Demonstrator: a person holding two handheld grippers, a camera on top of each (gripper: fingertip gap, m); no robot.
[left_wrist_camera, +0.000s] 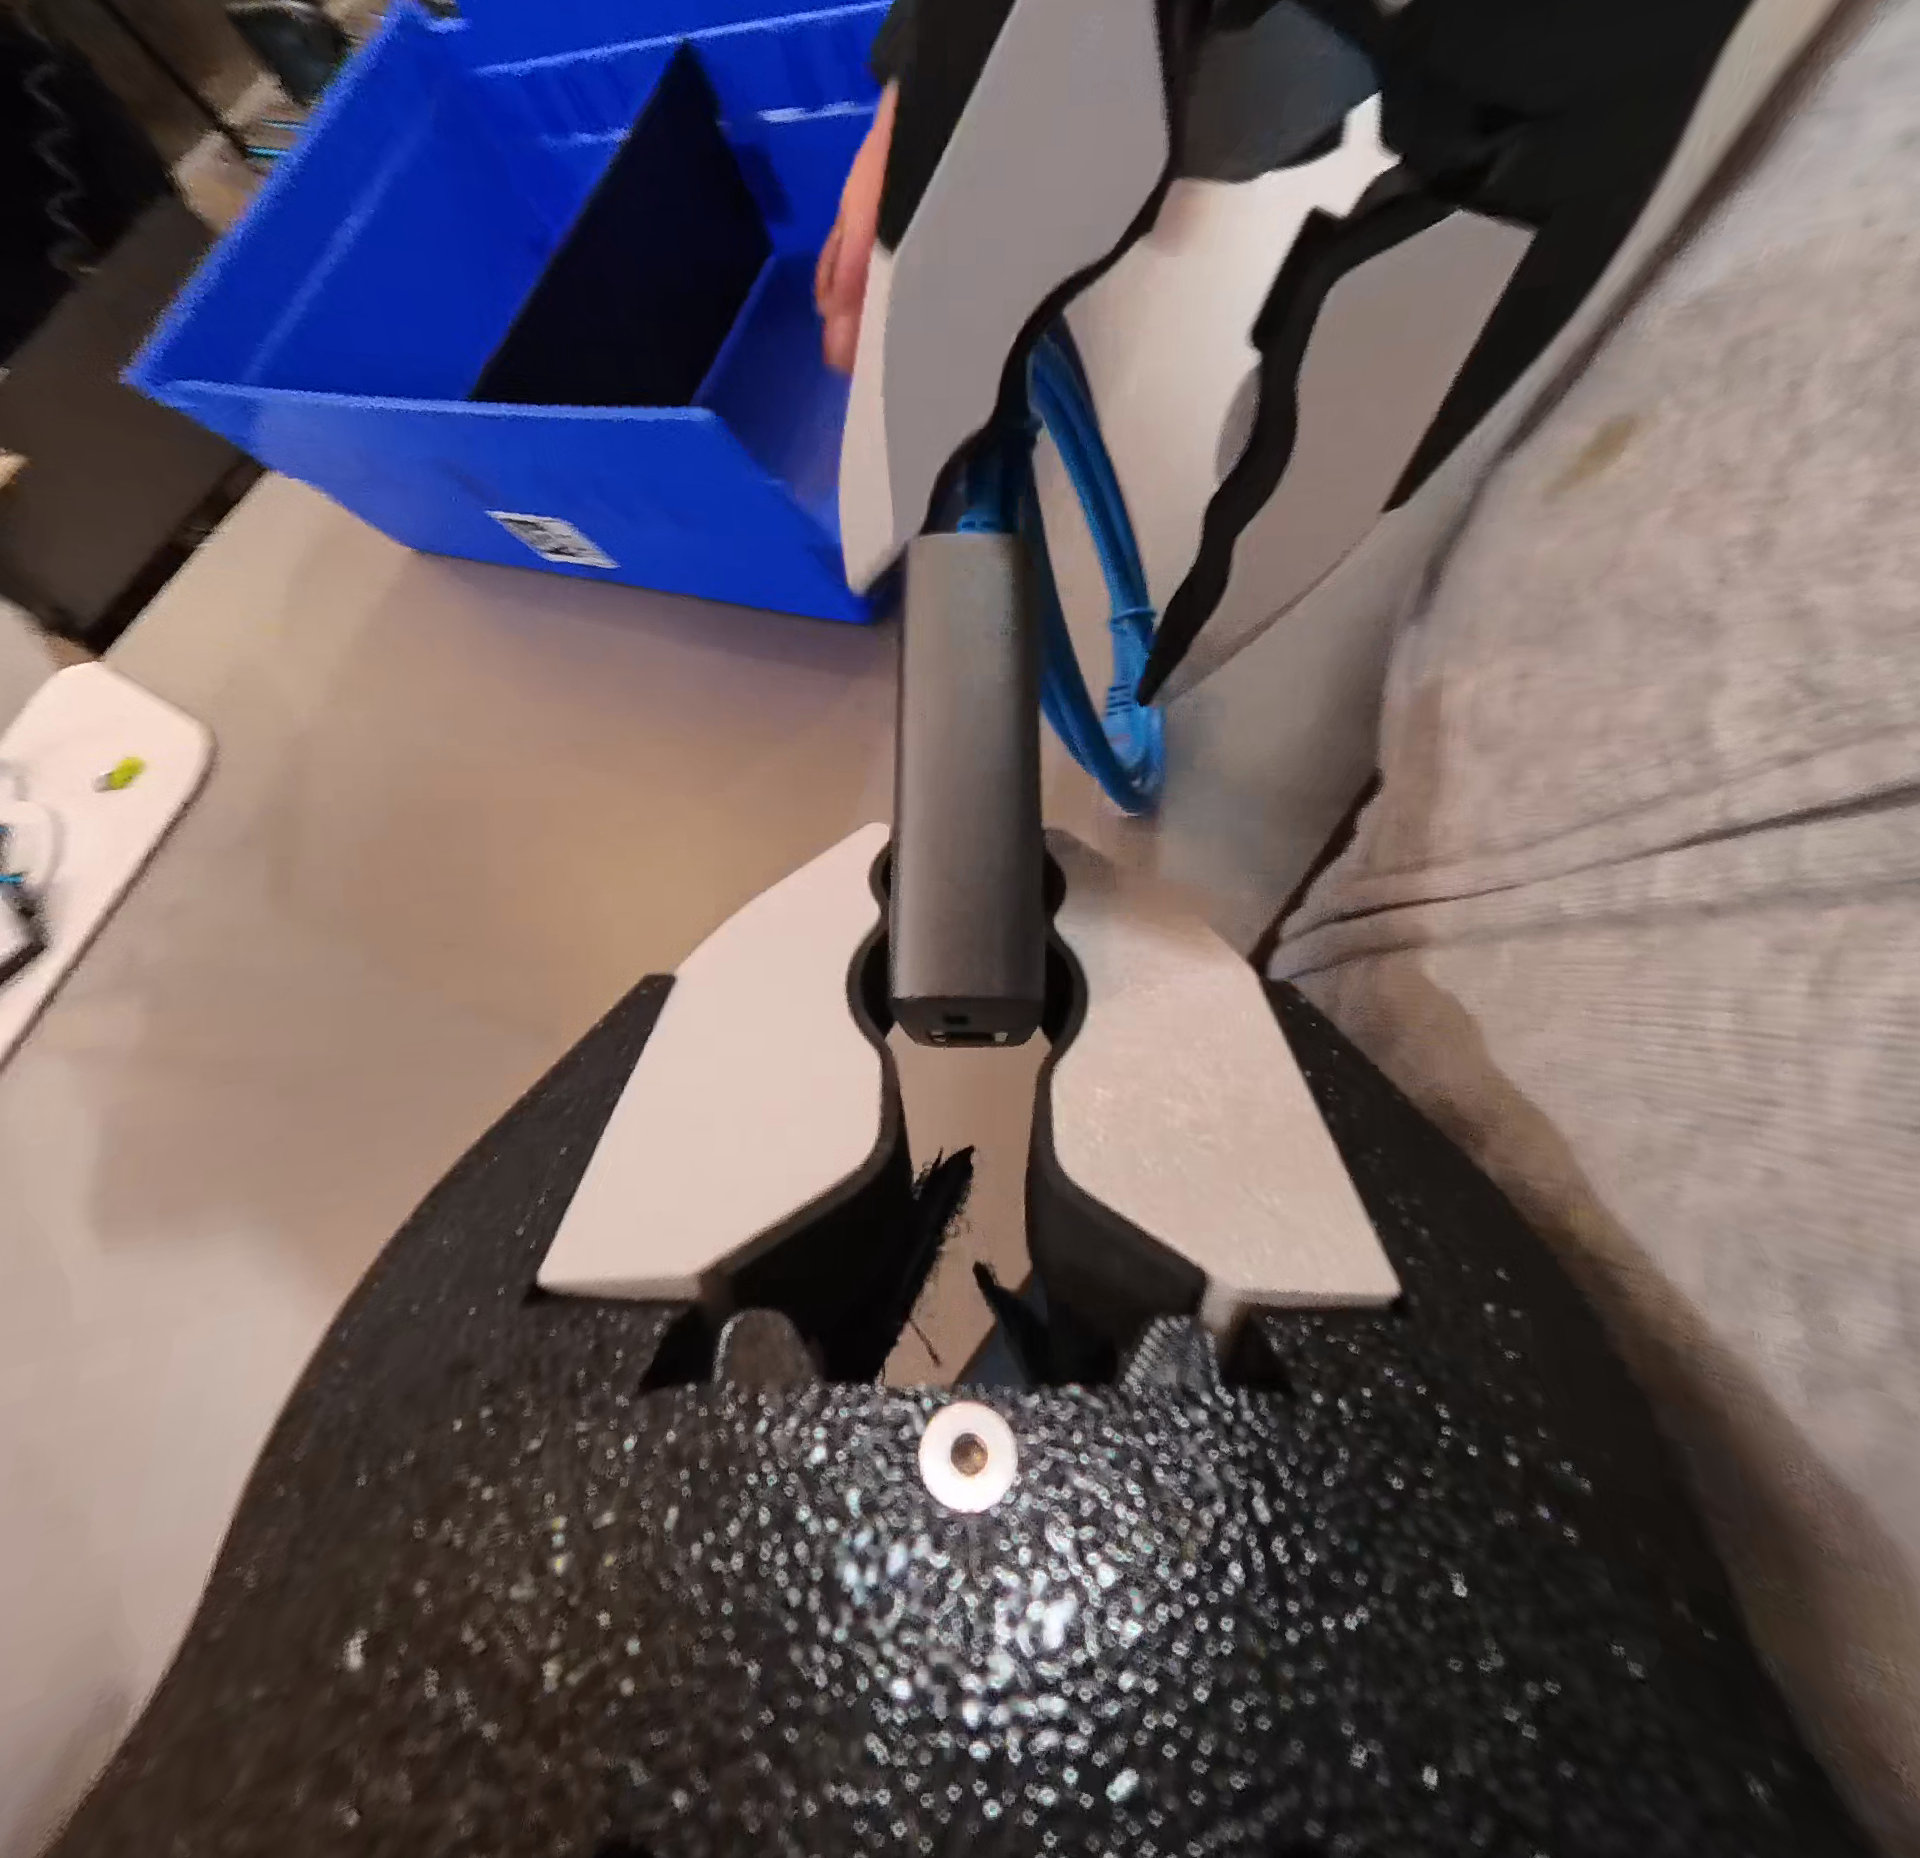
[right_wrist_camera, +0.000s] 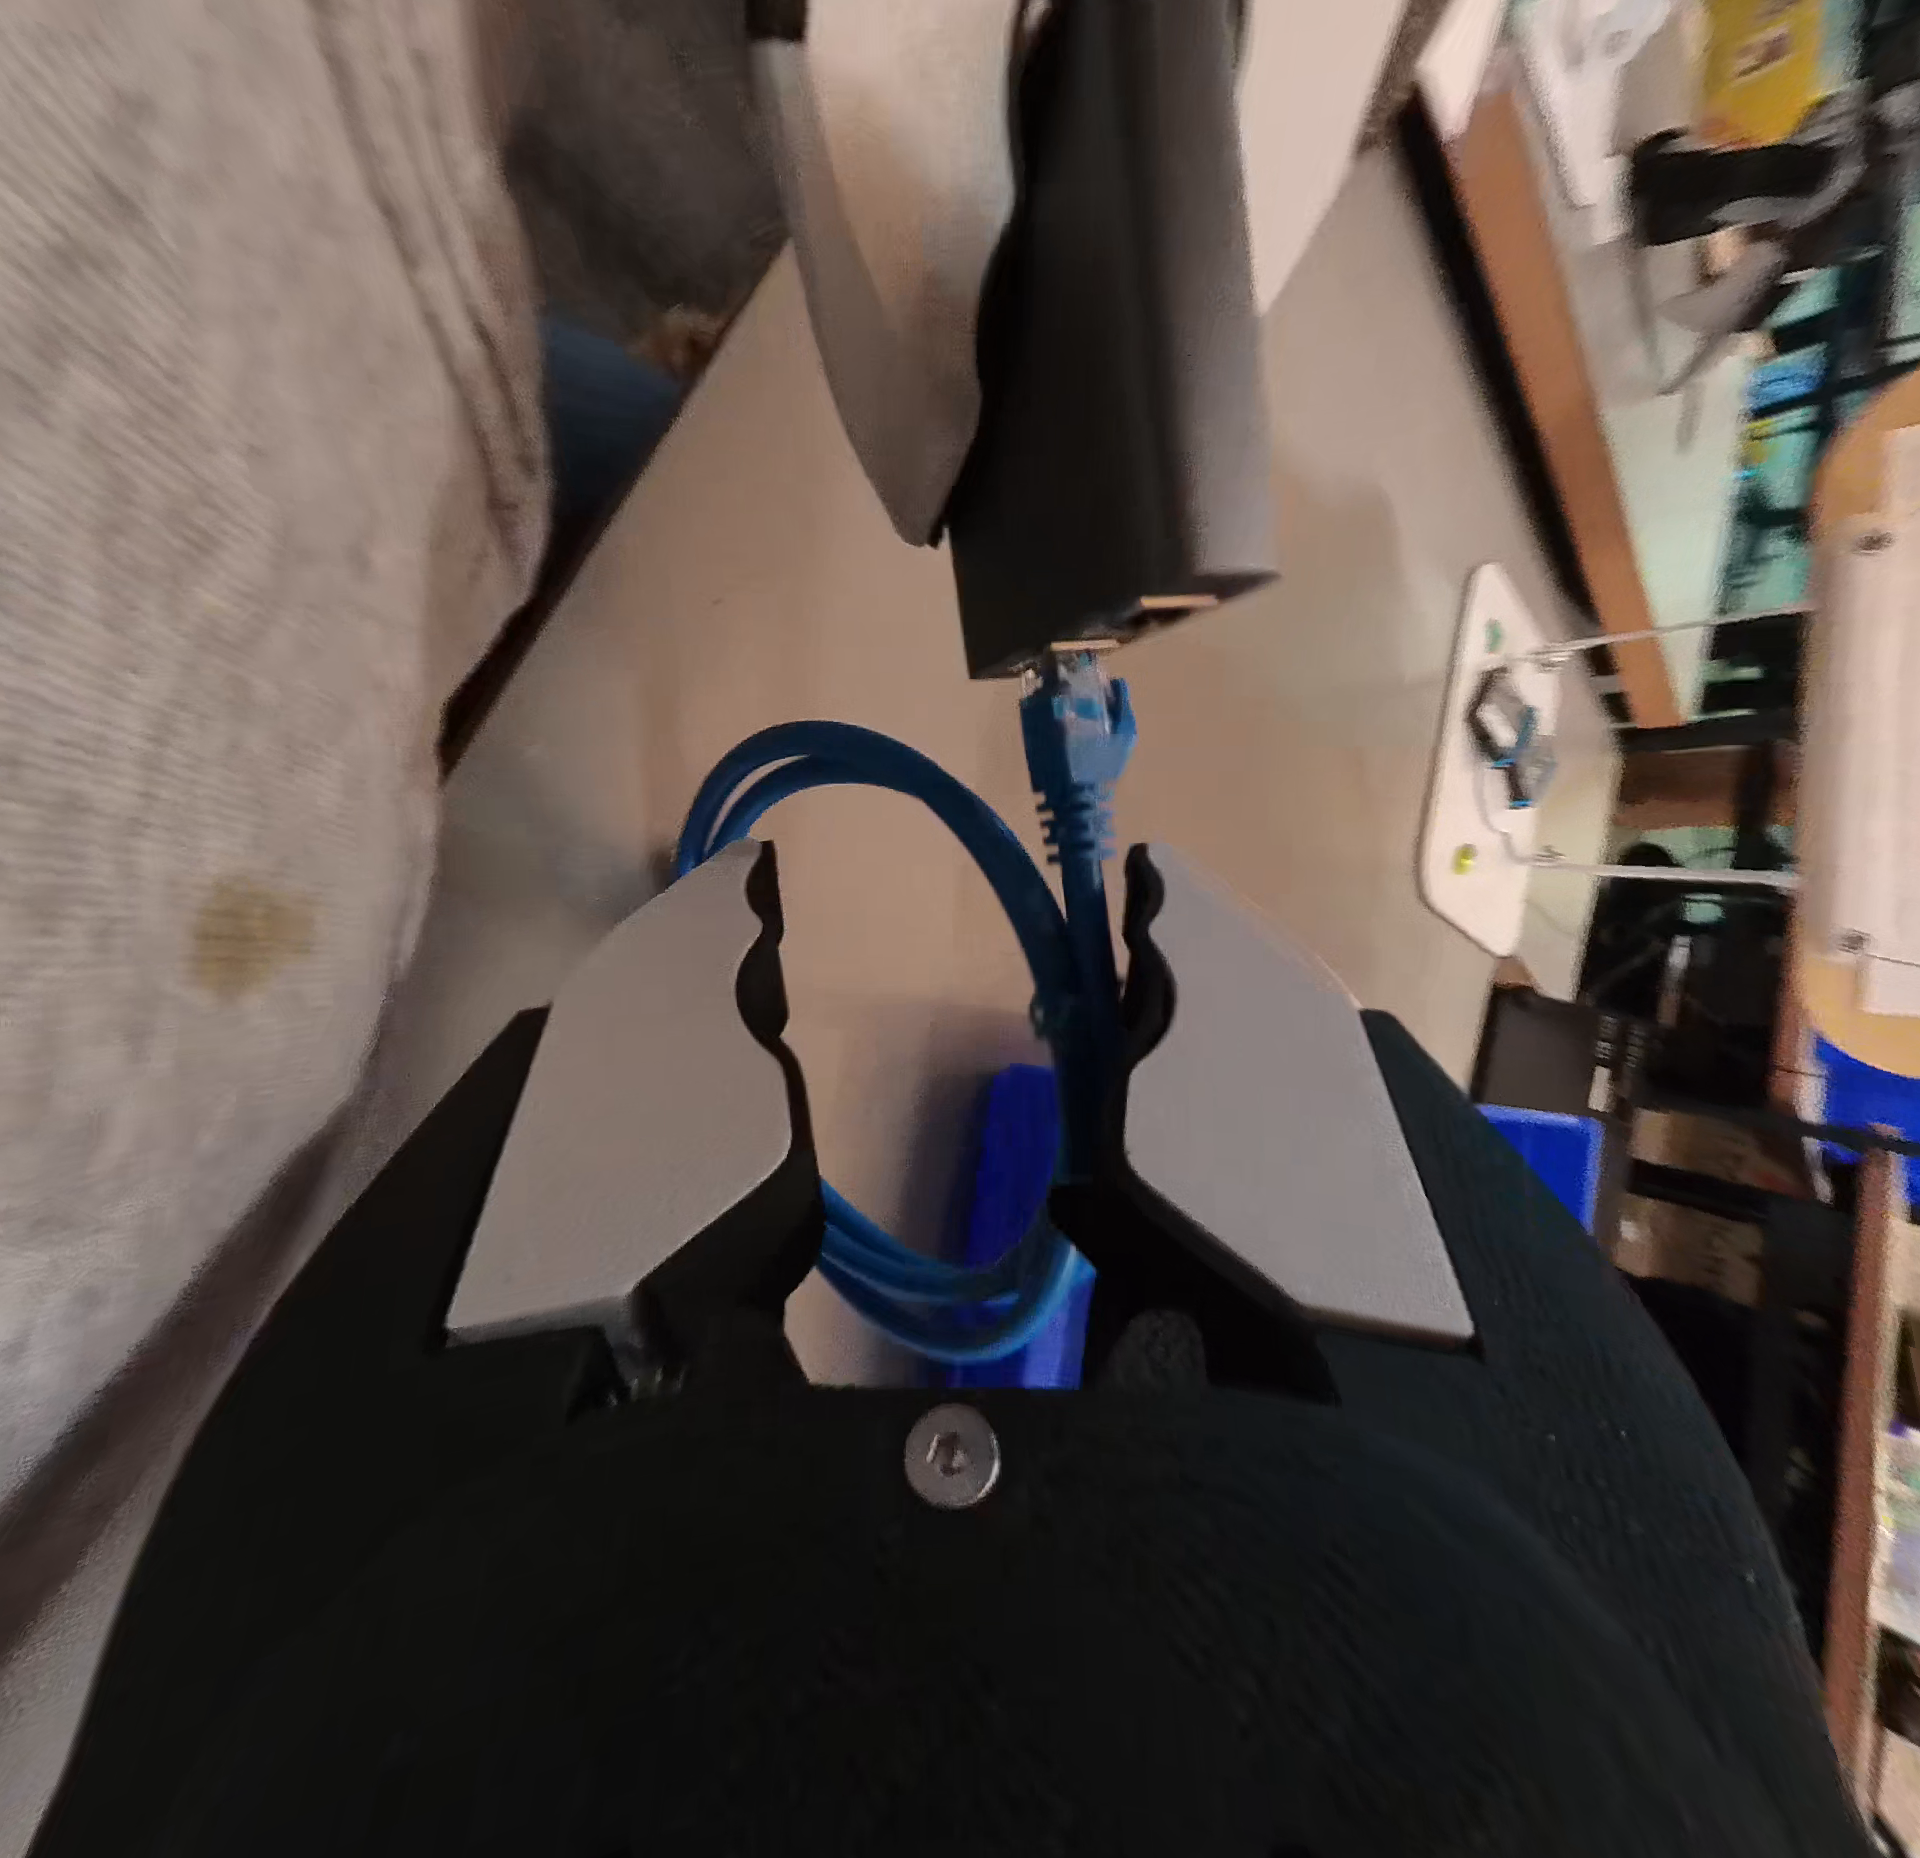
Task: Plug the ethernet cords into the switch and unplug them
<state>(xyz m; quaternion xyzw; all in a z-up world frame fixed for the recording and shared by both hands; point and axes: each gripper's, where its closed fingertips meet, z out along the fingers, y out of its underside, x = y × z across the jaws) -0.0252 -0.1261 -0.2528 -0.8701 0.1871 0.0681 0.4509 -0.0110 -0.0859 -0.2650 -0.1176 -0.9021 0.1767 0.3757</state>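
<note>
Left claw (left_wrist_camera: 966,935) clamped on dark slim switch (left_wrist_camera: 966,769), both pads pressed on its sides; I see switch lifted off beige table (left_wrist_camera: 468,821), ports end pointing away toward right claw. Right claw (right_wrist_camera: 951,873) spread wide; blue ethernet cord (right_wrist_camera: 1081,769) runs between fingers, lying against one pad, other pad well clear. Cord's plug sits at switch's end port (right_wrist_camera: 1081,655); I cannot tell if seated. Rest of cord loops behind fingers. Blue bin (left_wrist_camera: 499,354) on table beyond. Grey fabric (left_wrist_camera: 1662,665) alongside.
</note>
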